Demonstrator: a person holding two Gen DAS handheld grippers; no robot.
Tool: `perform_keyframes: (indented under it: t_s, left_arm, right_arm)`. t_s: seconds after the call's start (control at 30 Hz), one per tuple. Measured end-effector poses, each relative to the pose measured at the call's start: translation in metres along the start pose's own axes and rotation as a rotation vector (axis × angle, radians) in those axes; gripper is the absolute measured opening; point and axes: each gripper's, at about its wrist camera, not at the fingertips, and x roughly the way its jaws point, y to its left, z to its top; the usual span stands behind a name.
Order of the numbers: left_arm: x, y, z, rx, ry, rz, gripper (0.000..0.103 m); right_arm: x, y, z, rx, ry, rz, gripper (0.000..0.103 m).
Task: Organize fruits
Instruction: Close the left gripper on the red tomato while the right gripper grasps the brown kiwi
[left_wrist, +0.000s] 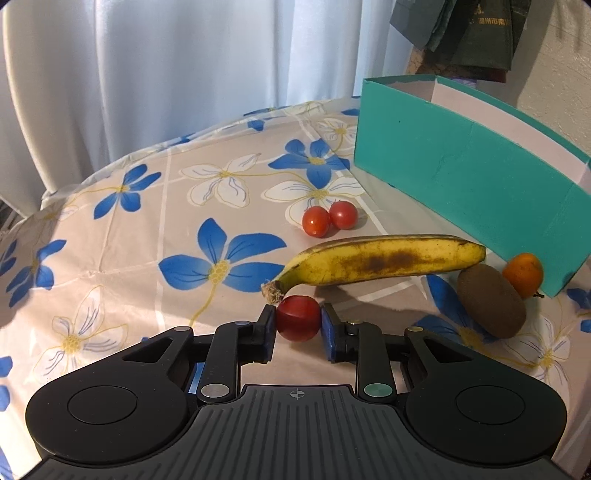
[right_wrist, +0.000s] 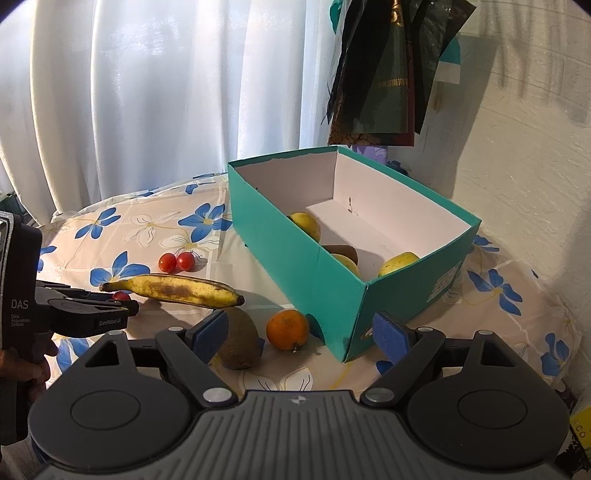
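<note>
My left gripper (left_wrist: 298, 320) is shut on a small red tomato (left_wrist: 298, 318), its blue pads pressing both sides, just in front of the stem of a spotted banana (left_wrist: 380, 264). Two more red tomatoes (left_wrist: 328, 218) lie behind the banana. A brown kiwi (left_wrist: 491, 301) and an orange (left_wrist: 523, 275) sit beside the teal box (left_wrist: 461, 166). In the right wrist view my right gripper (right_wrist: 301, 334) stands open above the kiwi (right_wrist: 240, 341) and orange (right_wrist: 287, 329), holding nothing. The teal box (right_wrist: 332, 280) holds yellow fruits (right_wrist: 306, 223) and a kiwi.
A flowered tablecloth (left_wrist: 147, 229) covers the round table. White curtains (right_wrist: 147, 92) hang behind it, and dark bags (right_wrist: 388, 74) hang on the wall above the box. A hand (right_wrist: 22, 365) holds the left gripper's body at the left of the right wrist view.
</note>
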Motion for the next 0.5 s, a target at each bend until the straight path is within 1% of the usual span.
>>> perform_keyframes:
  t_s: [0.1, 0.13, 0.17, 0.33, 0.4, 0.5]
  left_arm:
    - [-0.018, 0.003, -0.003, -0.026, -0.010, -0.001, 0.029]
    - [-0.025, 0.005, -0.004, -0.038, -0.014, -0.002, 0.029]
    - [-0.031, 0.005, -0.004, -0.045, -0.015, -0.006, 0.029]
    - [-0.057, 0.005, -0.001, -0.071, -0.059, -0.015, 0.029]
    - [-0.066, 0.005, -0.001, -0.075, -0.076, -0.012, 0.029]
    - [-0.070, 0.008, -0.001, -0.093, -0.071, 0.007, 0.029]
  right_arm:
    - [0.004, 0.005, 0.000, -0.018, 0.013, 0.040, 0.079]
    - [0.006, 0.008, -0.001, -0.028, 0.022, 0.055, 0.073]
    - [0.009, 0.011, -0.001, -0.038, 0.032, 0.068, 0.070]
    - [0.032, 0.026, -0.005, -0.086, 0.071, 0.114, 0.067]
    - [0.042, 0.032, -0.004, -0.104, 0.089, 0.125, 0.065]
    - [0.055, 0.038, -0.004, -0.128, 0.104, 0.138, 0.063]
